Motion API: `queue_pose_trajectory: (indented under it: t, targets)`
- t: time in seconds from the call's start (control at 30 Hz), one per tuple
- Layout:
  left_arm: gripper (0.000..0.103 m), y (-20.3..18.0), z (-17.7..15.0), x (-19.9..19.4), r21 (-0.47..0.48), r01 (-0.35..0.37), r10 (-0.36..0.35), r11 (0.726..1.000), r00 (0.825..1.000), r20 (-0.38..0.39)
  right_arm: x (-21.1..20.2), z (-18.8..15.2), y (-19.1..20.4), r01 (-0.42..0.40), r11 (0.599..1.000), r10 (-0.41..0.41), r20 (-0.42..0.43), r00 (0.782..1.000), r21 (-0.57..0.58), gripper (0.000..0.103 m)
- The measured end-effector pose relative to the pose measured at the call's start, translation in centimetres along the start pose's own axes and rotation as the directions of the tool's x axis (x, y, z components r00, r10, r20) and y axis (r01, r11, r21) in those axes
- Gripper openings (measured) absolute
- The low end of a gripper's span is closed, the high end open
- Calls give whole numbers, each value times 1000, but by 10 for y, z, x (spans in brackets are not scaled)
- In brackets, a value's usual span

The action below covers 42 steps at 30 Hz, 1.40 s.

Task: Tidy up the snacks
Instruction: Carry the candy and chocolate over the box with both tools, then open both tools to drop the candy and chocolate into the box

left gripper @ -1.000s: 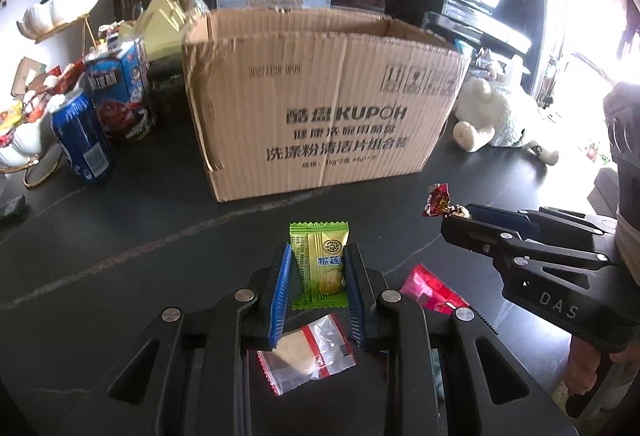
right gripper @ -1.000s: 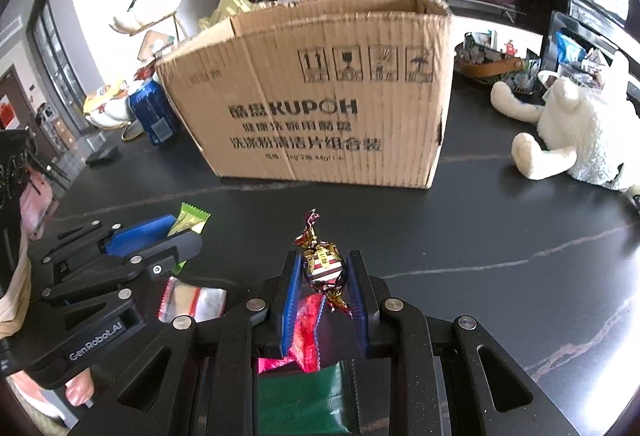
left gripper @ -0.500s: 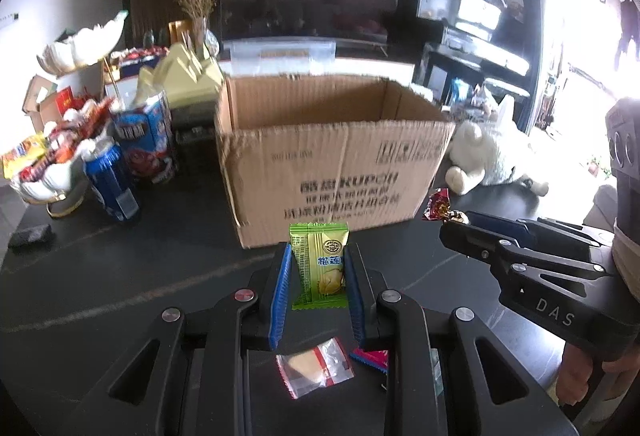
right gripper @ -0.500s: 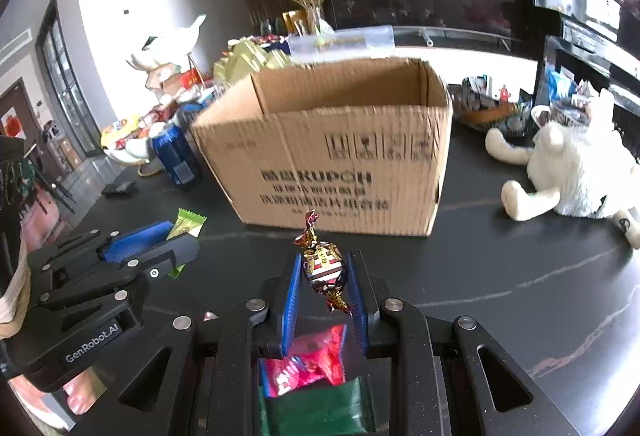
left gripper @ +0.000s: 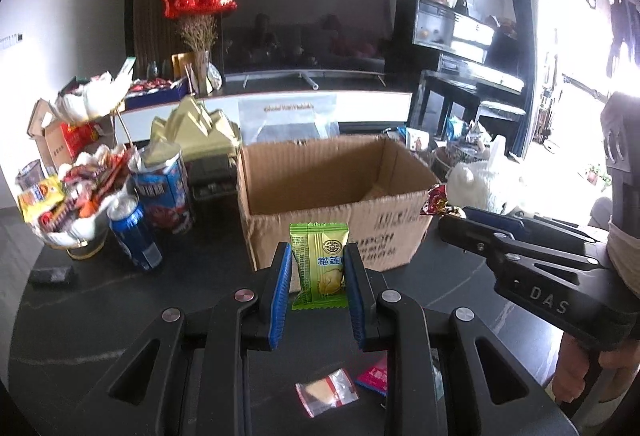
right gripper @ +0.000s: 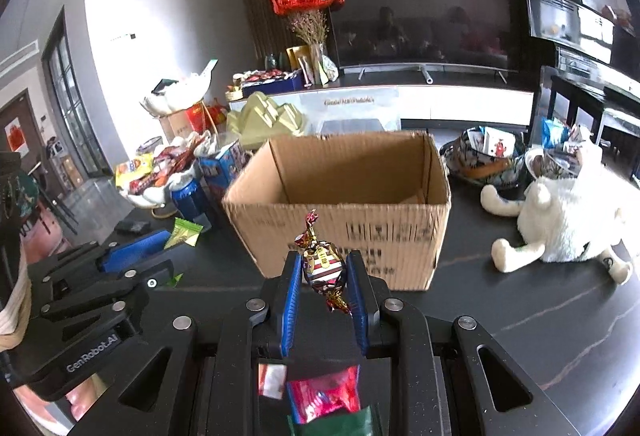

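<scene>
Both jaws clamp snacks, green packet (left gripper: 319,261) and candy (right gripper: 322,268), before "KUPOH" box (right gripper: 344,196).

Top of the cardboard box (left gripper: 332,172) is sitting wide open

Nothing is hanging over the box's mouth, so there's free room straight above it. Left of the box, a blue can (left gripper: 134,232), a blue snack carton (left gripper: 164,192) and a heaped snack bowl (left gripper: 72,204) are crowding in; right of the box a white plush toy (right gripper: 568,212) is lying, with bare black tabletop (right gripper: 520,308) stretching in front.
</scene>
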<state>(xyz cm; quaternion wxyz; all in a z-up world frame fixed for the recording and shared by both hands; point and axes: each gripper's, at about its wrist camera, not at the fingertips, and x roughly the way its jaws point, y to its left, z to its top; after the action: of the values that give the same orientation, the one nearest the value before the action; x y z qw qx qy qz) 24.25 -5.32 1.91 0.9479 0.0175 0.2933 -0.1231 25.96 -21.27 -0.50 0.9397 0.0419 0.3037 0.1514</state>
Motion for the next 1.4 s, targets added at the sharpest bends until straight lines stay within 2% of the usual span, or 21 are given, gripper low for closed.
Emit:
queue_pose_trajectory:
  t: [0.33,0.77,1.1,1.13,1.17,1.27,1.4]
  targets:
    - [26,4,41,-3,27,3,-4,1000,1000,23,7,39,-3,13,1000,-13,-4,1000,28,24]
    - [26,19,76,40,-5,31,-32,999,998,-52,25,84,-2,51,999,-51,10,999,-5,24]
    - [27,27,87,86,-11,27,-28,1000,996,-87,69,89,-17,53,999,-53,-32,998,1,24]
    - [30,27,87,92,-13,20,-21,1000,995,-93,74,89,-19,57,998,-57,-35,998,3,24]
    - [32,27,87,95,-16,16,-17,1000,995,-100,77,89,-19,59,998,-59,-34,998,3,25]
    - [35,28,81,95,-16,20,-22,1000,994,-106,80,86,-24,76,997,-75,-45,996,21,37]
    - [39,25,75,82,3,11,-11,1000,997,-80,74,79,-22,71,997,-70,-44,997,18,37]
